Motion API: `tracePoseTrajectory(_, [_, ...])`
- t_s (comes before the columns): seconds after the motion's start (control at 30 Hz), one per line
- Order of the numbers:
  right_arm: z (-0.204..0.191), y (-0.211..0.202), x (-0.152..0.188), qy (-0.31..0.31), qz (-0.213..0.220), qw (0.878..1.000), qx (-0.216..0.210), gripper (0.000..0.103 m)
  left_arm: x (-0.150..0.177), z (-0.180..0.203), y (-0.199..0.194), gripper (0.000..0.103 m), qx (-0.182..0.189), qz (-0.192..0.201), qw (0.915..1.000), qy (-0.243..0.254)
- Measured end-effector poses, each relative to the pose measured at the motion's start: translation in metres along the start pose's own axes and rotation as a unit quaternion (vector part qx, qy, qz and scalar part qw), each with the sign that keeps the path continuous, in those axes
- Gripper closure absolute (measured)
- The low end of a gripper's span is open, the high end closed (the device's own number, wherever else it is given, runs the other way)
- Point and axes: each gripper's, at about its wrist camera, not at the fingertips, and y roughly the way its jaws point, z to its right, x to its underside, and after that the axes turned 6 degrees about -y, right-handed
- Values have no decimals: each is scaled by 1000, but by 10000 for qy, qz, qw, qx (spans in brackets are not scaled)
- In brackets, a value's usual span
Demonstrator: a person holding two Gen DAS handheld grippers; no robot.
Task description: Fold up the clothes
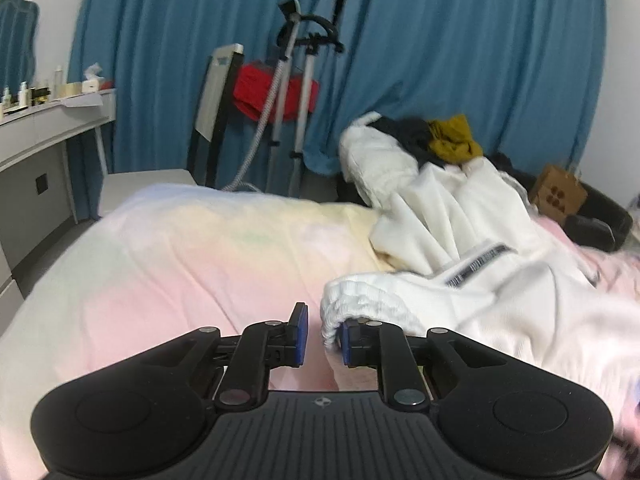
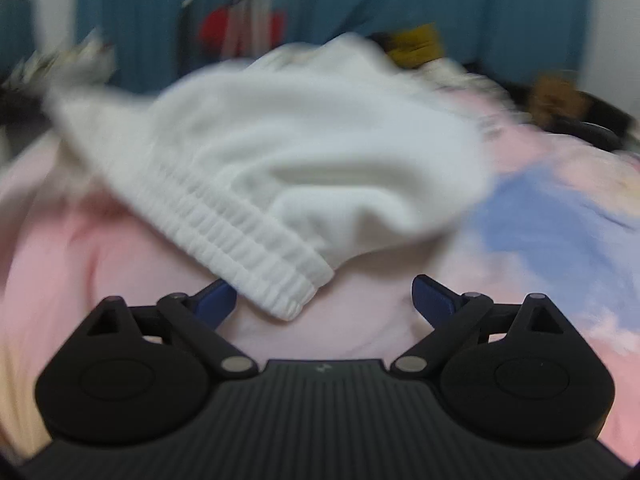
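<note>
A white garment (image 1: 472, 280) with a ribbed elastic hem lies on the pastel bed sheet (image 1: 180, 264). In the left wrist view my left gripper (image 1: 323, 336) is partly open, and the gathered hem (image 1: 360, 300) drapes over its right finger; nothing is pinched between the pads. In the right wrist view, which is blurred, my right gripper (image 2: 324, 300) is wide open. The ribbed hem corner (image 2: 280, 280) of the white garment (image 2: 280, 152) hangs between its fingers, close to the left one, not gripped.
A pile of white, black and mustard clothes (image 1: 440, 140) lies at the far side of the bed. Behind stand a garment steamer (image 1: 296, 80), a chair with red cloth (image 1: 256, 88), blue curtains, a dresser (image 1: 48, 120) at left and a cardboard box (image 1: 558, 192) at right.
</note>
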Motion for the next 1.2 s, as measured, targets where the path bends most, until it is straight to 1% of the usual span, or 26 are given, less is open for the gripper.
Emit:
tracePoseTrajectory(0.03, [2,-1,0,64,40,9999,93,8,4,4,0,85,143,-41,9998,97])
tracePoseTrajectory(0.07, [7,-4,-1,148,178,9995,210,8,9,8,0,85,254,-101,9994,194])
tracePoseTrajectory(0.13, [17,-13,-3,330,520,9970,458,8,16,18,3,85,309,-243,9984,404])
tracePoseTrajectory(0.17, [22,-17,-4,420,691,9950,583,9,19,22,3,85,279,-269,9981,483])
tracePoseTrajectory(0.23, [26,-10,-2,549,661,9948,553,9,24,31,5,84,219,-323,9972,639])
tracePoseTrajectory(0.27, [28,-5,0,610,619,9949,518,11,26,32,7,81,185,-364,9970,663])
tracePoseTrajectory(0.3, [28,6,3,655,412,9960,439,15,27,33,9,78,147,-421,9966,696])
tracePoseTrajectory(0.33, [28,19,7,693,149,9969,345,27,28,34,11,77,109,-477,9961,729])
tracePoseTrajectory(0.37, [27,32,10,731,-114,9969,250,37,31,35,12,71,94,-481,9957,784])
tracePoseTrajectory(0.4, [26,38,14,773,-261,9965,181,42,33,35,12,60,90,-447,9954,845])
tracePoseTrajectory(0.43, [25,43,17,816,-367,9959,121,57,35,36,12,55,86,-413,9950,905])
tracePoseTrajectory(0.47, [24,43,18,825,-348,9959,92,65,36,37,12,49,107,-370,9950,919])
tracePoseTrajectory(0.5, [23,38,16,776,-136,9968,98,67,38,37,12,49,130,-328,9950,932])
tracePoseTrajectory(0.53, [20,30,14,711,127,9973,111,71,36,37,13,49,174,-313,9954,890])
tracePoseTrajectory(0.57, [19,24,12,677,322,9972,79,74,34,37,14,50,199,-294,9960,825])
tracePoseTrajectory(0.6, [18,18,10,653,493,9966,32,77,30,36,13,61,247,-251,9970,695])
tracePoseTrajectory(0.63, [17,14,10,692,506,9962,-126,80,25,35,12,70,292,-208,9978,562])
tracePoseTrajectory(0.67, [16,11,10,753,466,9956,-321,81,18,31,12,82,286,-169,9989,333])
tracePoseTrajectory(0.7, [14,7,10,814,425,9944,-517,81,12,27,11,87,280,-129,9995,103])
tracePoseTrajectory(0.73, [13,4,10,874,385,9929,-712,83,5,23,10,88,274,-88,9995,-124])
tracePoseTrajectory(0.8, [7,-6,8,939,346,9893,-1058,85,-16,14,-2,93,325,174,9987,-346])
tracePoseTrajectory(0.93, [-15,-33,-6,941,419,9812,-1631,86,-56,-6,-27,95,425,696,9936,-784])
tracePoseTrajectory(1.03, [-47,-48,-25,1000,554,9691,-2187,86,-103,-20,-40,95,321,965,9934,-540])
tracePoseTrajectory(1.13, [-91,-54,-44,1024,704,9501,-2862,85,-151,-46,-50,95,115,1187,9911,-587])
tracePoseTrajectory(1.2, [-127,-52,-57,989,758,9353,-3311,85,-177,-66,-53,95,-118,1317,9895,-590])
